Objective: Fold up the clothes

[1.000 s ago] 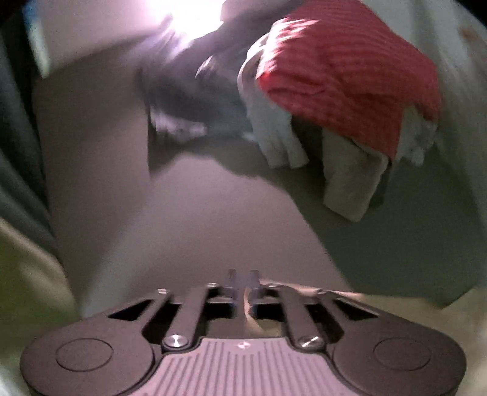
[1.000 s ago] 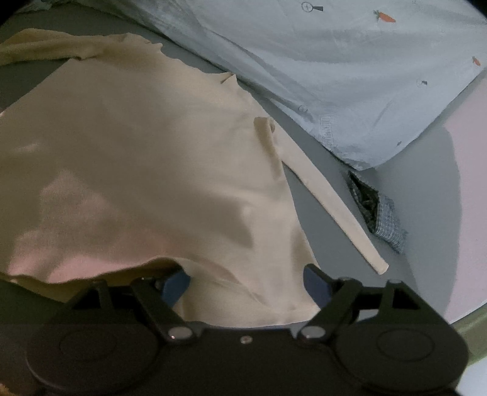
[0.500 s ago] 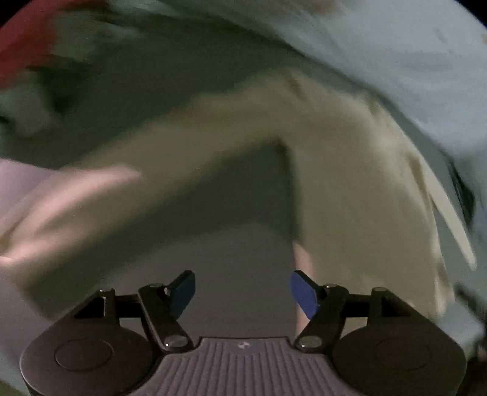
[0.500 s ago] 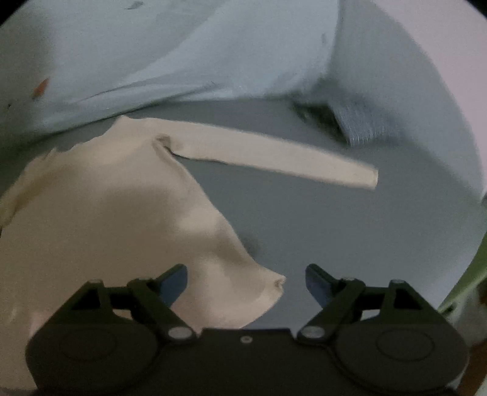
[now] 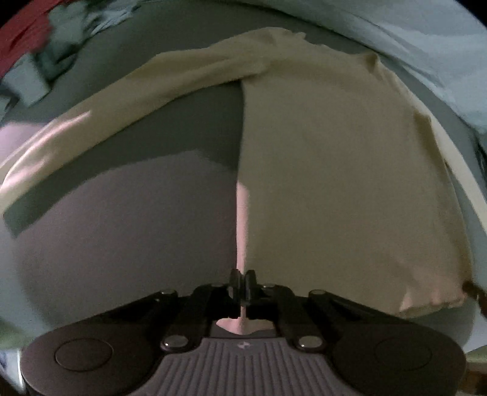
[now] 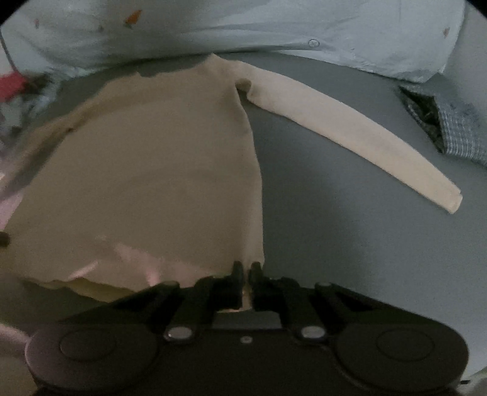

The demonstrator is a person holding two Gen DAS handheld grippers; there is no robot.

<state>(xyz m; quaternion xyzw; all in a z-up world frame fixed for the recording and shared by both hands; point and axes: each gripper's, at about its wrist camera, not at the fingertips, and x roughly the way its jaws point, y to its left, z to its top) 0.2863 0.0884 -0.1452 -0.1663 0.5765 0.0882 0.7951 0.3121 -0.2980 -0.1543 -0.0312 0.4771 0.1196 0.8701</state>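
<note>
On the grey bed sheet (image 6: 350, 243), a cream long-sleeved top (image 6: 152, 170) lies spread flat with its hem near and its neck far, and both grippers now sit at its two bottom corners. A second ago the left gripper (image 5: 242, 281) faced a heap of red and pale laundry (image 5: 27, 45) and the right gripper (image 6: 246, 269) hovered with its jaws wide over the hem; half a second ago both stood open. Now each pair of jaws has snapped together on a thin pinch of fabric: the left one clamps the near left corner, with cloth showing between and behind its fingers, and the right one clamps the near right corner in the same way. That suggests the spreading is done and the first fold is about to begin, probably by carrying the hem away towards the neck. The top looks like a soft, thin, matte knit that lies almost without wrinkles, though the hem ripples a little. Its right sleeve (image 6: 350, 137) stretches out straight and narrow to the right; the left one (image 5: 127, 100) sweeps off to the left. Beyond the neck lies a pale blue printed sheet (image 6: 243, 24), smooth and lightly creased, and a small checked cloth (image 6: 456, 128) sits crumpled at far right.
</note>
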